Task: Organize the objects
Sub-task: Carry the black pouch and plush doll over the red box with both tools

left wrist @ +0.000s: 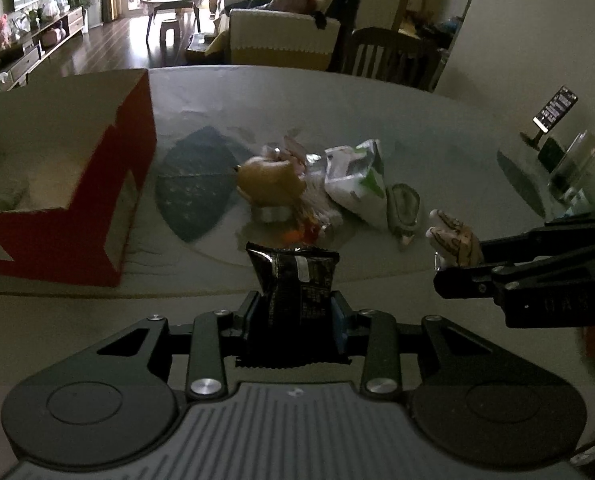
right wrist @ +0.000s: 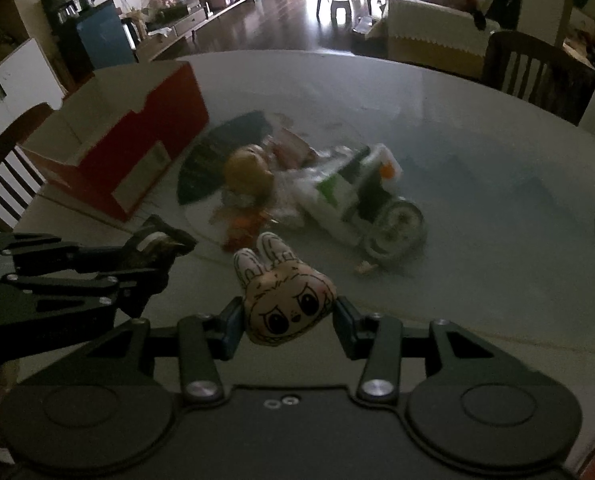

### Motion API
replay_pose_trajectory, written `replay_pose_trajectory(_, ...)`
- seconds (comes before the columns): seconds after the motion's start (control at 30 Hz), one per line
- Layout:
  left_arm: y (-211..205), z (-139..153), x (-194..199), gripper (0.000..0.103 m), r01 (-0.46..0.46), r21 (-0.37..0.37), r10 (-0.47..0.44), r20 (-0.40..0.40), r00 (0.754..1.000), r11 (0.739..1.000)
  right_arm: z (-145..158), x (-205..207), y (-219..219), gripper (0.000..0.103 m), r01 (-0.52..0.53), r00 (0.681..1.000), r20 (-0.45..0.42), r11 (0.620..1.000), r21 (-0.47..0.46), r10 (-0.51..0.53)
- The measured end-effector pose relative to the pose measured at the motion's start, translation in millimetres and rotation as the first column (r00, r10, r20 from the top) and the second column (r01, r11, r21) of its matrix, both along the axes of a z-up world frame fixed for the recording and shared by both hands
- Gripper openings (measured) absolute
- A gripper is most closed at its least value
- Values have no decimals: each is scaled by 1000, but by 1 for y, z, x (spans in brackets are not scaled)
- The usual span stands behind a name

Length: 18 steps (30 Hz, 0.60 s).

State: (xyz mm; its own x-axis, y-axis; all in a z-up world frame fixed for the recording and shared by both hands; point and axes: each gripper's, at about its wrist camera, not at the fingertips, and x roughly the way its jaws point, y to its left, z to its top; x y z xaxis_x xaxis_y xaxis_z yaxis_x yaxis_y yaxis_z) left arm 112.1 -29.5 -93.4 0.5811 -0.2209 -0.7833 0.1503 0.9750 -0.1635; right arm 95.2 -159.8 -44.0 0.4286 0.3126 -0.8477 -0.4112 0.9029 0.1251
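My left gripper (left wrist: 295, 312) is shut on a black snack packet (left wrist: 293, 280), held upright above the table's near edge. My right gripper (right wrist: 287, 316) is shut on a small rabbit-faced plush toy (right wrist: 287, 300); the same toy (left wrist: 455, 240) shows at the right in the left wrist view, at the tips of the right gripper (left wrist: 457, 268). An open red box (left wrist: 97, 184) stands on the left of the table, also seen as the red box (right wrist: 137, 148) from the right wrist. A heap in the middle holds a round brown doll head (left wrist: 269, 178), a white-and-green packet (left wrist: 357, 176) and a roll of tape (right wrist: 395, 226).
The round grey table (left wrist: 417, 120) carries a phone on a stand (left wrist: 553, 112) and a clear container (left wrist: 573, 168) at the far right. A dark leaf-shaped mat (left wrist: 193, 184) lies beside the box. Wooden chairs (right wrist: 533, 72) stand around the table, with a sofa beyond.
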Motion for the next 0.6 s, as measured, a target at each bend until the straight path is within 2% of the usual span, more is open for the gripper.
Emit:
replay_pose_trajectory(0.23,43,19,-3,35,9,-25,-8,26,1000,1000,19,-4,44,46,-2,1000,11,1000,14,2)
replay_pose_trajectory(0.6,120,43,4,35,26,-18,-24,75,997,1000,36,2,124,46,-3,1000,29,1000,13,3)
